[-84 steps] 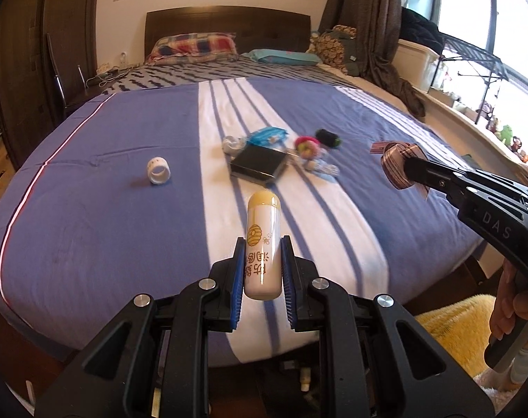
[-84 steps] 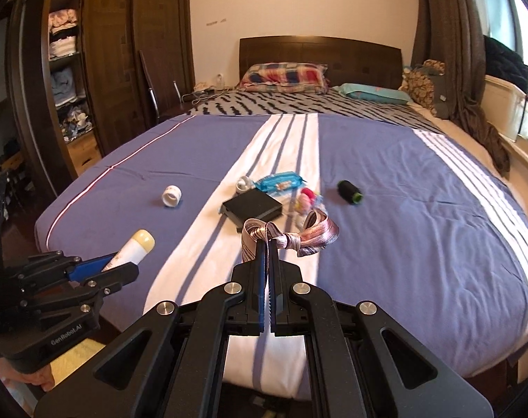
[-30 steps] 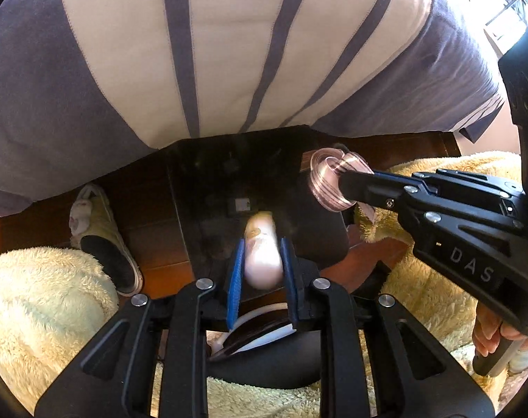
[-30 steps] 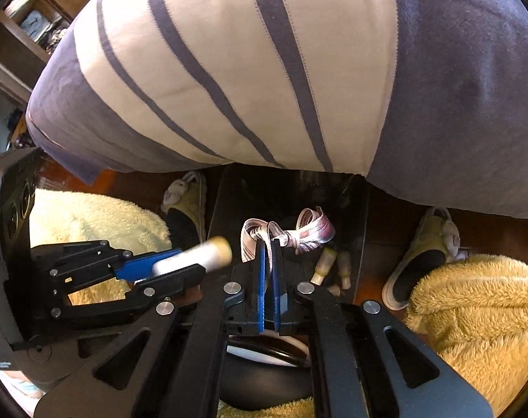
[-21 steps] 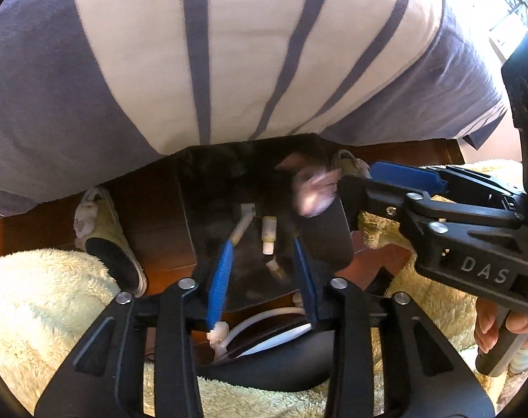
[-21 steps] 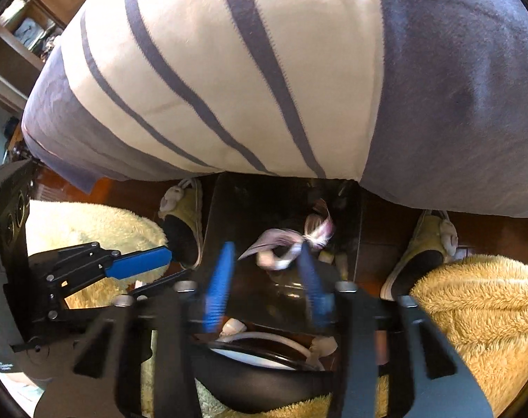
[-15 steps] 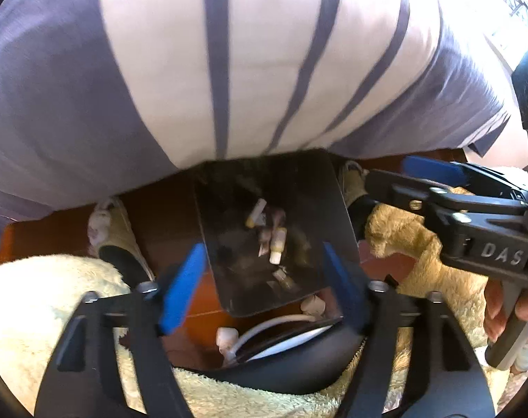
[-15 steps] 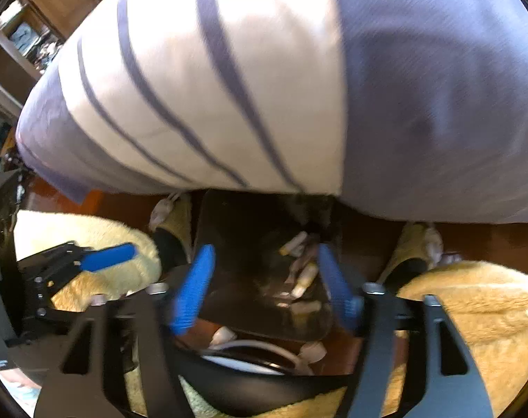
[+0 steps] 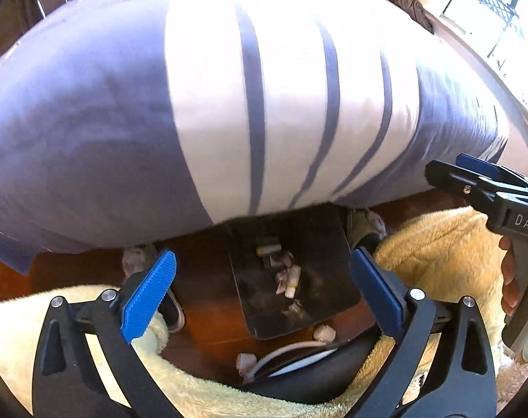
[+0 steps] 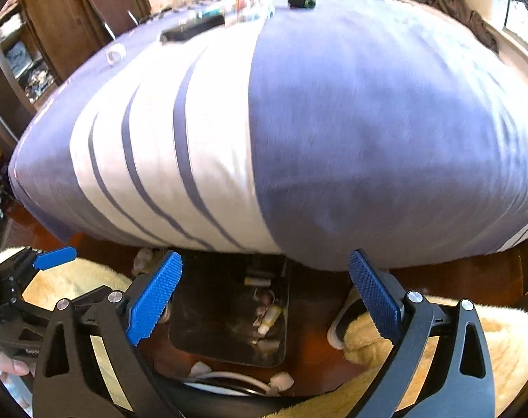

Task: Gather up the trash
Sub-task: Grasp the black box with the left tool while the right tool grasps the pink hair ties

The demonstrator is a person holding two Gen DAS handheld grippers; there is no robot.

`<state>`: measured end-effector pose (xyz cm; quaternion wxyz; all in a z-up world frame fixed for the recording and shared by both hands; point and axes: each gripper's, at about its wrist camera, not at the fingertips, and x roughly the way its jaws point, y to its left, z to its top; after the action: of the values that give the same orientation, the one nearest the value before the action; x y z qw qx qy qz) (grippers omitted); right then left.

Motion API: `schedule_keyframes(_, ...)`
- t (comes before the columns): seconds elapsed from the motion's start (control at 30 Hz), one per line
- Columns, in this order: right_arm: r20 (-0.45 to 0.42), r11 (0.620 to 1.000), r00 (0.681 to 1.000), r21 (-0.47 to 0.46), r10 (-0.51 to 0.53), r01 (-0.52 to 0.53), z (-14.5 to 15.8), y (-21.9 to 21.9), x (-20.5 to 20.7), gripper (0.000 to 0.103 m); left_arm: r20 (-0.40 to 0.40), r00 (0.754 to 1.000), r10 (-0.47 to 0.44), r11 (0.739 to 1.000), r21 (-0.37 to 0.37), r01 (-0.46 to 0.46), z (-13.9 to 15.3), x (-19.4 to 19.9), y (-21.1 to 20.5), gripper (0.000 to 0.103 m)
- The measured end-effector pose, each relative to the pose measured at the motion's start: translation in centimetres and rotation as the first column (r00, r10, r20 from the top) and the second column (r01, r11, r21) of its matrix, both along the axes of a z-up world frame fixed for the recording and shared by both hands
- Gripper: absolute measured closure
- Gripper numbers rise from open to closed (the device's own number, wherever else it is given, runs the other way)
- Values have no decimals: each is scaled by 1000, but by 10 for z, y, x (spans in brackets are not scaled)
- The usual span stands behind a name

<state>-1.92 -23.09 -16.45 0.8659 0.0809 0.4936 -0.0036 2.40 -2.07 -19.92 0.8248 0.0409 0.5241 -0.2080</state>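
A dark trash bin (image 9: 326,244) stands on the floor at the foot of the bed, with small bottles (image 9: 291,280) and scraps lying in it; it also shows in the right wrist view (image 10: 194,327). My left gripper (image 9: 264,292) is wide open and empty above the bin. My right gripper (image 10: 264,292) is wide open and empty above the bin too. On the far bed top lie a black box (image 10: 194,29), a white ring (image 10: 115,55), a dark spool (image 10: 301,1) and bright wrappers (image 10: 250,5).
The blue and white striped bed (image 9: 264,104) fills the middle. Yellow fluffy rugs (image 9: 438,254) lie left and right of the bin. Slippers (image 10: 340,327) rest on the wooden floor. A white cable (image 9: 284,351) lies just below the bin. A wardrobe (image 10: 55,28) stands at the left.
Both grippers opened and dropped the yellow-capped bottle and the ribbon into the bin. Both views have since tilted up, so the far bed top shows again.
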Motion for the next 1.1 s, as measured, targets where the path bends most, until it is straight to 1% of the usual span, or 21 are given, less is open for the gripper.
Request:
schedule_keyframes(0.17,59,1000,998,-16,-6,7,24,-3,8,6,51,999,19,1000,-8,-19,22,11,5,8)
schedule_keyframes(0.33,110,999,994,-42,-1,6,47,-8,29,6,99,994,37,999,-7,-37,42,31,9,8)
schedule_keyframes(0.57,162,999,987,-45,-4,12,67,-13,76,6,149,988,47,999,4,-48,58,73,0,8)
schedule_keyframes(0.7,186,998,983,-68,-1,14,77,-16,109,6,162,985,61,998,-10,-60,67,99,-4,8)
schedule_keyframes(0.8,193,998,981,-66,-9,22,81,-20,132,6,172,983,65,998,-28,-61,77,121,-6,8)
schedule_keyframes(0.93,199,998,980,-55,-16,27,83,-24,158,6,180,982,61,998,-23,-58,85,150,-14,8)
schedule_keyframes(1.0,208,998,978,-58,-9,22,85,-22,170,9,180,982,62,998,-20,-59,86,162,-17,8)
schedule_keyframes(1.07,215,998,977,-63,10,4,87,-17,186,17,176,983,58,998,-22,-55,86,172,-20,8)
schedule_keyframes(1.1,216,998,976,-64,16,-2,87,-15,191,19,175,983,53,999,-21,-50,86,176,-22,8)
